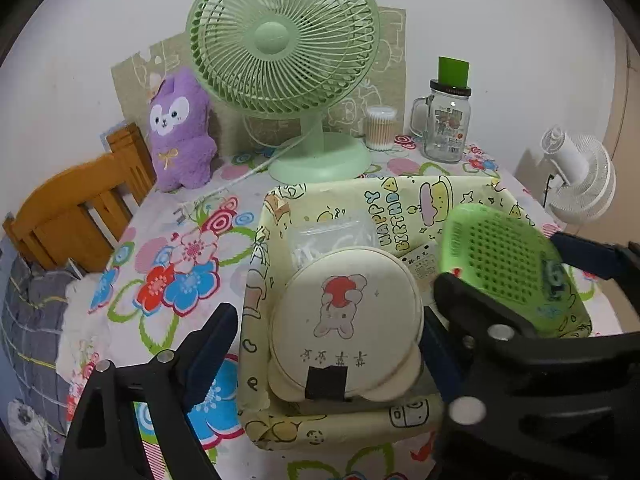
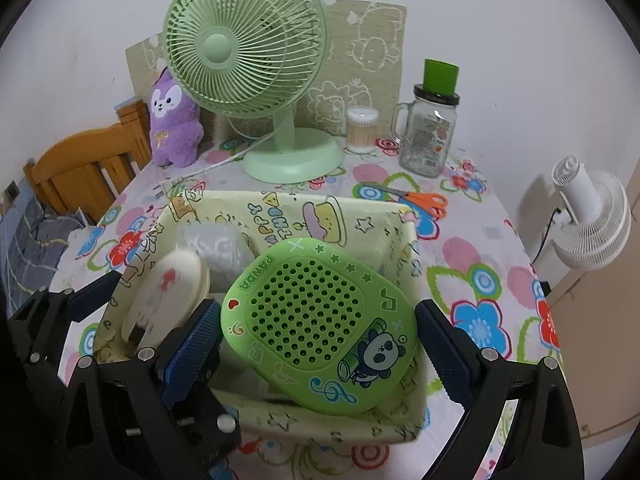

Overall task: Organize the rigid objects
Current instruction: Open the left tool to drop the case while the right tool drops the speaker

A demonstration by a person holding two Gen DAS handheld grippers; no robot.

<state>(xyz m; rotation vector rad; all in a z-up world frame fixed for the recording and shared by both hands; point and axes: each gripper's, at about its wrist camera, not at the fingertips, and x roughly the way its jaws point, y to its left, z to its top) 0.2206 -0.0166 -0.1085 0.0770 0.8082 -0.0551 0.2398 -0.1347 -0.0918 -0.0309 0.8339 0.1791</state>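
Note:
A yellow fabric basket [image 1: 352, 194] [image 2: 224, 204] sits on the flowered table. A cream round case with a rabbit print [image 1: 346, 322] [image 2: 166, 296] lies in its left part, over a clear plastic bag [image 1: 332, 232]. My left gripper [image 1: 324, 344] is open around the cream case, fingers apart on both sides. A green perforated panda box [image 2: 316, 324] [image 1: 504, 260] leans tilted in the basket's right part. My right gripper [image 2: 318, 348] is open, its blue pads [image 2: 196, 352] on either side of the green box with a gap on the right.
A green desk fan [image 1: 284, 40], a purple plush [image 1: 180, 128], a cotton-swab tub [image 1: 380, 128] and a glass mug jar with green lid [image 1: 448, 120] stand at the back. Orange scissors [image 2: 420, 200] lie behind the basket. A wooden chair [image 1: 80, 208] is left, a white fan [image 2: 588, 216] right.

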